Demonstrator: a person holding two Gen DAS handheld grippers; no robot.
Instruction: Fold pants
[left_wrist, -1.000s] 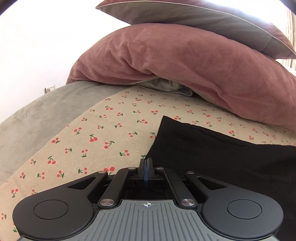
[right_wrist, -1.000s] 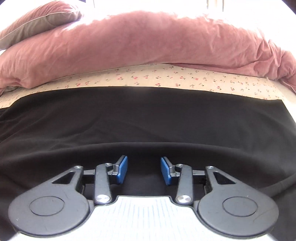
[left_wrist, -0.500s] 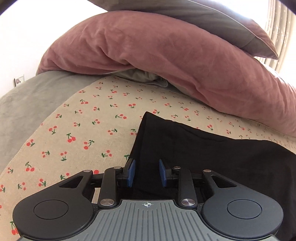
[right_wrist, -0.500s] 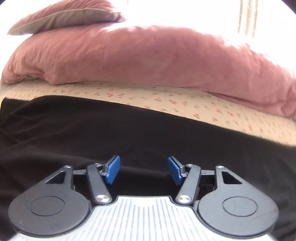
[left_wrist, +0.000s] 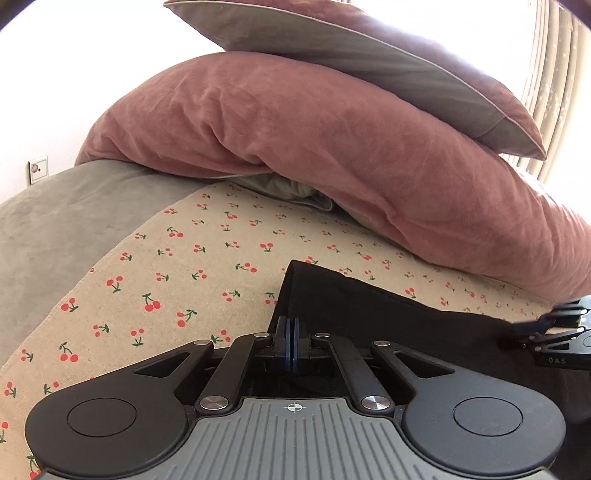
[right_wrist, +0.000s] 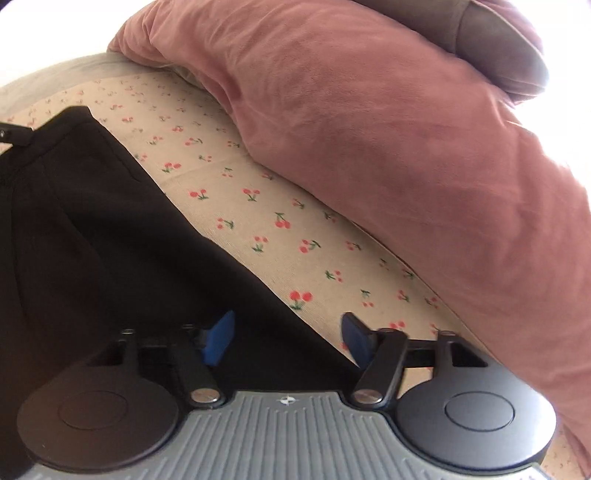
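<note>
Black, smooth pants (left_wrist: 388, 317) lie on cherry-print bedding (left_wrist: 166, 280); left gripper (left_wrist: 294, 345) pinches their edge, right gripper (right_wrist: 286, 338) gapes wide over their hem, closing.

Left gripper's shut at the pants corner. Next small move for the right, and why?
Probably finish closing the right gripper: its jaws, just closing, stand apart astride the pants edge, pads not pressing cloth, while the left gripper looks clamped on its corner.

Black pants (left_wrist: 369, 314); cherry-print beige sheet (left_wrist: 177, 266); dusty-pink pillow (left_wrist: 295, 140)
</note>
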